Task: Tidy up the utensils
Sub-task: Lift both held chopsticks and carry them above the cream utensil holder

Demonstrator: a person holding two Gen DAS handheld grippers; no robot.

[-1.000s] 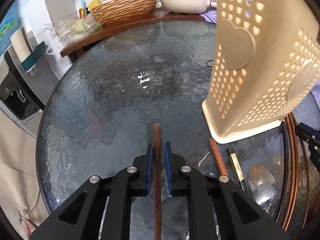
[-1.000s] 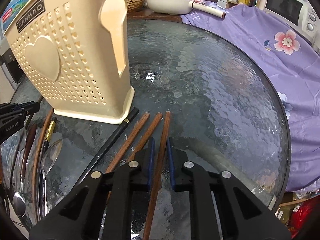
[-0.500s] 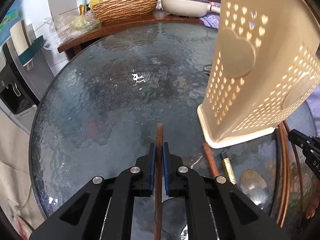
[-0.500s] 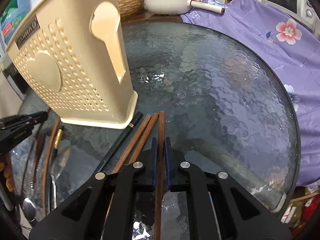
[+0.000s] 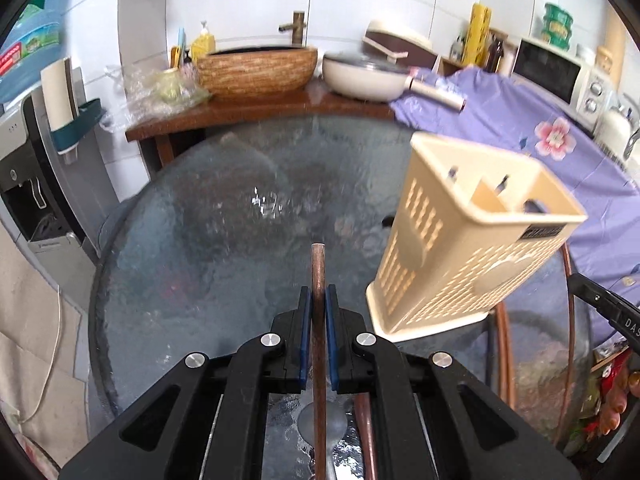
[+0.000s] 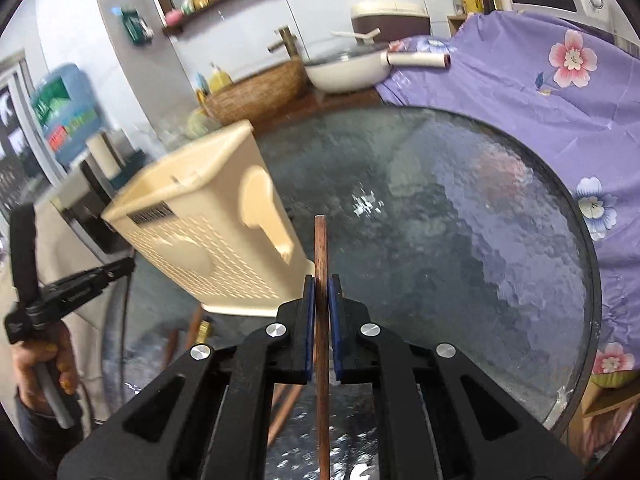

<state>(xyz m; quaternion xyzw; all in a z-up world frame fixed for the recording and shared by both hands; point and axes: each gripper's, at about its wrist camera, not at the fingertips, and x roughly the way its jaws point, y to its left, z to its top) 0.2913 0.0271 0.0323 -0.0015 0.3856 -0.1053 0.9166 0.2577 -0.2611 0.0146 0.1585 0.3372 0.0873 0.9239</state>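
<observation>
A brown wooden chopstick [image 5: 319, 280] sits clamped between the blue pads of the left gripper [image 5: 319, 300], its blunt end sticking out ahead of the fingertips and its shaft running back under the camera. The right gripper [image 6: 321, 292] is likewise closed on a second wooden chopstick [image 6: 321, 248], which points forward and slightly up. Both sticks appear raised above the round textured-glass surface [image 5: 208, 240].

To the right of the left gripper stands a cream perforated utensil holder [image 5: 464, 248], its open top showing an inner divider; in the right wrist view the same holder [image 6: 208, 232] lies to the left of the held stick. At its base more utensils rest on the glass: a brown chopstick [image 5: 505, 344] beside the holder, and a gold-tipped one [image 6: 205, 330] near its front edge.

Beyond the glass surface a wooden counter [image 5: 256, 114] carries a woven basin [image 5: 258, 70] and a white lidded pan [image 5: 364, 78]. A purple flowered cloth [image 6: 540, 96] drapes over things at the right, with a microwave [image 5: 554, 74] behind it.
</observation>
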